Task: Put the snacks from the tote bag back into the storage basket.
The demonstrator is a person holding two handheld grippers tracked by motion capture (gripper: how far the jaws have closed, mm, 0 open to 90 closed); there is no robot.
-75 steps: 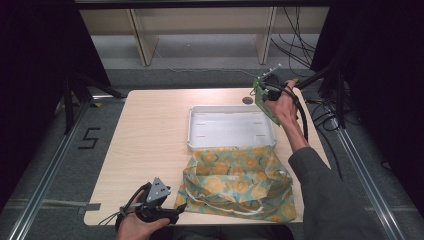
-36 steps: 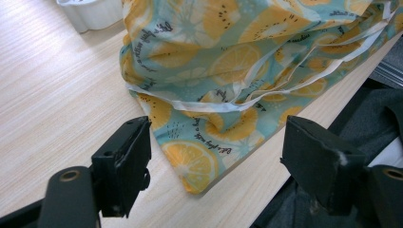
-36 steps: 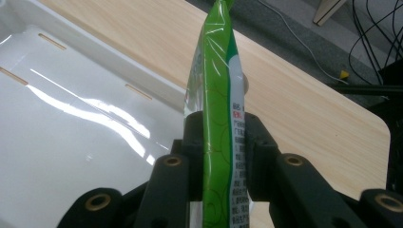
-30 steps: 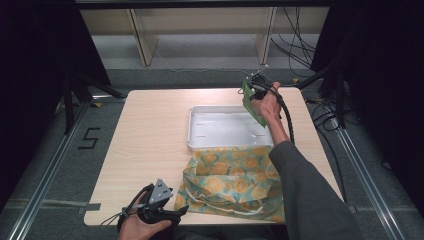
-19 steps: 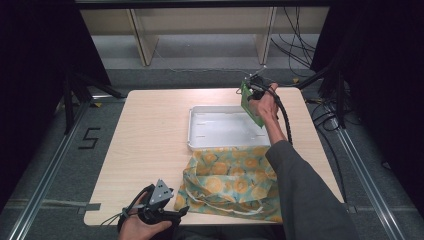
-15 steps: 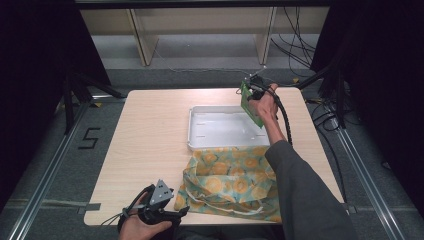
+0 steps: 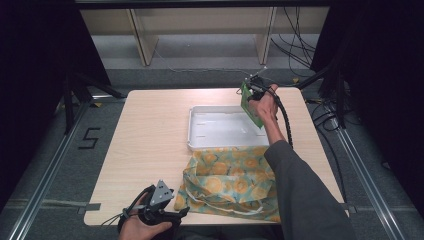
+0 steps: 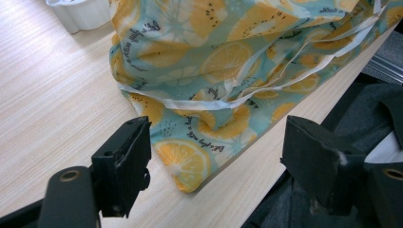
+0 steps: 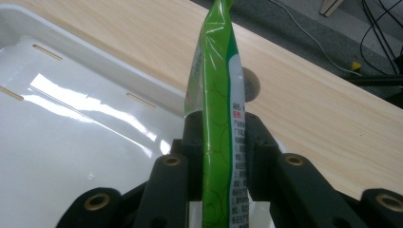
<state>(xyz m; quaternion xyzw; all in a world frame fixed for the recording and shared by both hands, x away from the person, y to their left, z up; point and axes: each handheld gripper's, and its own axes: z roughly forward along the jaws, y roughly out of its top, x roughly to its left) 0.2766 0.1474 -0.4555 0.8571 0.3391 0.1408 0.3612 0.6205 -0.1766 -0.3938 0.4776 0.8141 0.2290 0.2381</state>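
Observation:
A flat green packet (image 9: 216, 104) stands on edge between my right gripper's (image 9: 217, 130) jaws, which are shut on it. In the high view that gripper (image 7: 256, 92) holds the green packet (image 7: 249, 106) above the far right corner of the white tray (image 7: 200, 142). The tray's shiny inside (image 9: 57, 142) looks bare. A cloth bag with an orange-slice print (image 7: 230, 182) lies on the table just in front of the tray. My left gripper (image 7: 172, 212) rests at the table's near edge, open, with the bag's corner (image 8: 187, 164) between its jaws, untouched.
The wooden table (image 7: 150, 130) has free room on its left half. A small round hole (image 9: 251, 88) sits in the tabletop behind the packet. Cables (image 7: 300, 45) and shelf legs lie on the floor beyond the table. Metal rails (image 7: 50, 165) run along both sides.
My right gripper has carried the green packet from the table's far right edge leftwards to above the tray's far right corner. The left gripper has stayed put.

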